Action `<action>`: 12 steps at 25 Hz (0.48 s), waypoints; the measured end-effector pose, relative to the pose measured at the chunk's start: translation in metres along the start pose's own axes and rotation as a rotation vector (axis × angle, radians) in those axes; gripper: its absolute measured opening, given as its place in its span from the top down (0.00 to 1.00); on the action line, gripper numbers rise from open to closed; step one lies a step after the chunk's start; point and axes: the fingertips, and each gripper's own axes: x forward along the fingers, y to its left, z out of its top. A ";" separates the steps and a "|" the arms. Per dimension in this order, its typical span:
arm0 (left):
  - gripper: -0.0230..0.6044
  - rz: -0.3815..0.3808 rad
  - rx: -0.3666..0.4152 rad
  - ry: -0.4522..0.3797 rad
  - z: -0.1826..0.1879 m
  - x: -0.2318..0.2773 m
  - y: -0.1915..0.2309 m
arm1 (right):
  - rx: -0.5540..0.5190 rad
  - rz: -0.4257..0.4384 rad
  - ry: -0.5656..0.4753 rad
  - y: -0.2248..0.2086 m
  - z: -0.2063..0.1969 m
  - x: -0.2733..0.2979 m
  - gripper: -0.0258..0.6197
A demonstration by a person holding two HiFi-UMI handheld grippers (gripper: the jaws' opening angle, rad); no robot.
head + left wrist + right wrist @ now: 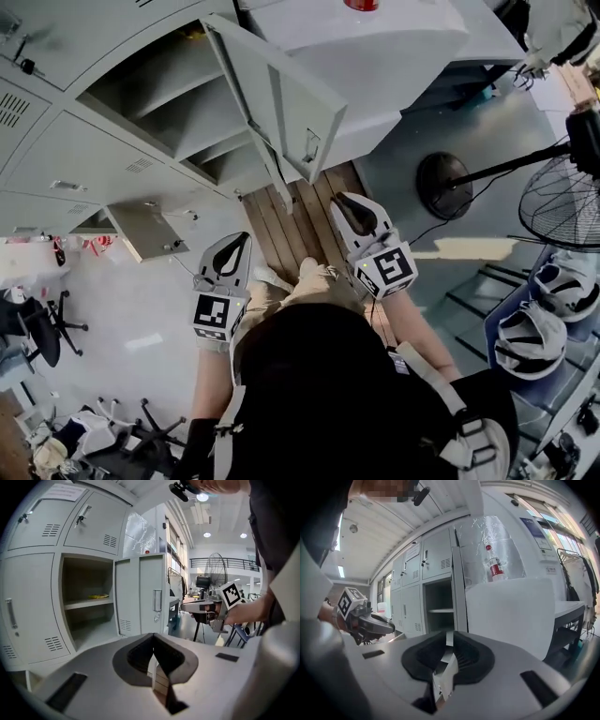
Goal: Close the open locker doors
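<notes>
The grey lockers [84, 141] fill the upper left of the head view. One tall door [281, 103] stands wide open and shows bare shelves [178, 122]. Lower down a small door [145, 230] hangs open too. My left gripper [245, 236] and right gripper [343, 197] are both shut and empty, held in the air short of the lockers. In the left gripper view the shut jaws [153, 635] point at the open compartment [86, 602] and its door [140, 595]. The right gripper's view [449, 633] faces the same door edge-on [459, 592].
A white cabinet [375, 56] stands right beside the open door, with a bottle [494, 566] on top. A standing fan [562, 202] with a round base [443, 185] is at the right. Wooden planks [291, 220] lie underfoot. Office chairs [37, 328] are at the left.
</notes>
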 end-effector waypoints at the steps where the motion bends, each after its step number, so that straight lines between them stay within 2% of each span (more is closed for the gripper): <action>1: 0.95 0.014 -0.006 0.000 0.000 -0.002 0.004 | -0.003 0.006 -0.002 -0.002 0.003 0.004 0.89; 6: 0.95 0.067 -0.036 0.000 -0.002 -0.012 0.025 | -0.012 0.009 -0.011 -0.010 0.016 0.025 0.88; 9: 0.95 0.089 -0.061 0.021 -0.005 -0.019 0.037 | -0.020 0.000 -0.005 -0.015 0.021 0.036 0.83; 12: 0.95 0.108 -0.057 -0.005 -0.004 -0.023 0.049 | -0.030 -0.007 0.007 -0.020 0.023 0.048 0.77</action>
